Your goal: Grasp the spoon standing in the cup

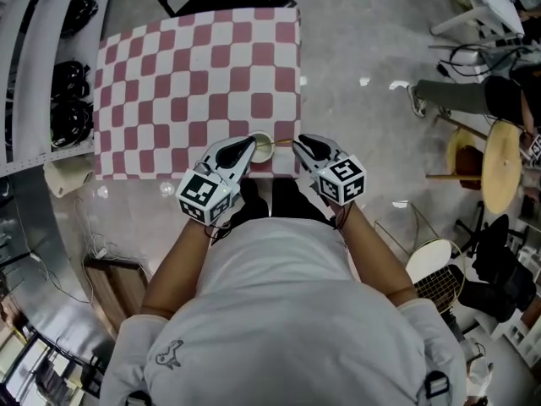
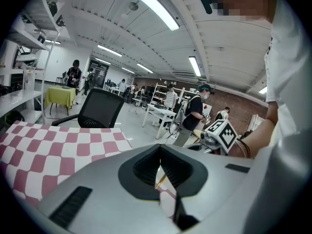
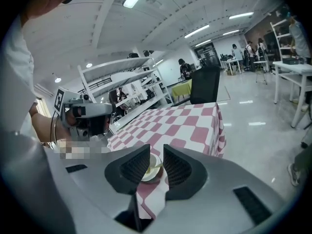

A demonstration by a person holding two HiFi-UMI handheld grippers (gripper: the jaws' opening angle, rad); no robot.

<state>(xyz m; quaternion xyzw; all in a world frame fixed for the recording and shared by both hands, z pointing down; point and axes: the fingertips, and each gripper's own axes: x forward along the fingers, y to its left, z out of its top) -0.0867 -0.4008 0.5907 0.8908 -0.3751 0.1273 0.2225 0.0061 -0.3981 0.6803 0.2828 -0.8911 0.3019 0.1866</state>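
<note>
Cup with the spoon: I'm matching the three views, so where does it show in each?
Head view: cup at the checked tablecloth's near edge, between left gripper and right gripper.
Left gripper view: cup not made out.
Right gripper view: low centre, between its fingers.
Shared landmark: the checked tablecloth.

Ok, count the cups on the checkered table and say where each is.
1. The cup stands at the table's near edge, close to its right corner, with the spoon in it. None seems hidden.

An open lab or workshop hall — long ceiling strip lights (image 2: pixel 151 6), white metal shelving racks (image 3: pixel 119 72), polished grey floor (image 1: pixel 355 49), people (image 2: pixel 195 112) standing about.
</note>
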